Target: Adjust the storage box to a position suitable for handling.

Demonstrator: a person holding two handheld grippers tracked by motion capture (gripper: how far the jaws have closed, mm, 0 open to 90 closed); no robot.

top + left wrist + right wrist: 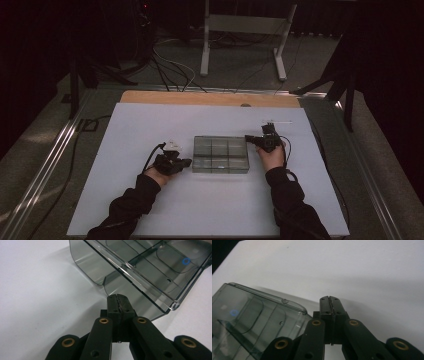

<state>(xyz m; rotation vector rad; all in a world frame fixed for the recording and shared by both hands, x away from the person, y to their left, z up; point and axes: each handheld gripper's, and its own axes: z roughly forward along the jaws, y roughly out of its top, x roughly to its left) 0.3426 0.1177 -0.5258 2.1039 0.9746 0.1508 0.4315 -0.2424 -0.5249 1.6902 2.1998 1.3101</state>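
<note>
1. Box (220, 154): clear smoky plastic, divided into compartments, lid shut as far as I can tell. It sits mid-tabletop (150, 125), on the white sheet, between my two hands.
2. My left gripper (186, 162): jaws pressed fully together, nothing between them. In the high view the tip lies just beside the box's left end. In the left gripper view the closed tip points at the box's lower wall (130, 290), very near it; I cannot tell if it touches.
3. My right gripper (248, 138): jaws also fully together, empty. In the high view its tip is at the box's far right corner. In the right gripper view the box corner (262, 315) lies just left of the jaws, with bare white sheet ahead of the tip.
4. Small blue ring (185, 261) seen through the clear plastic in one compartment; it also shows, blurred, in the right gripper view (234, 312).
5. Both forearms in dark sleeves come in from the near edge; cables trail from each gripper.
6. Beyond the tabletop: a grey frame stand (245, 30) and loose cables on the floor.
</note>
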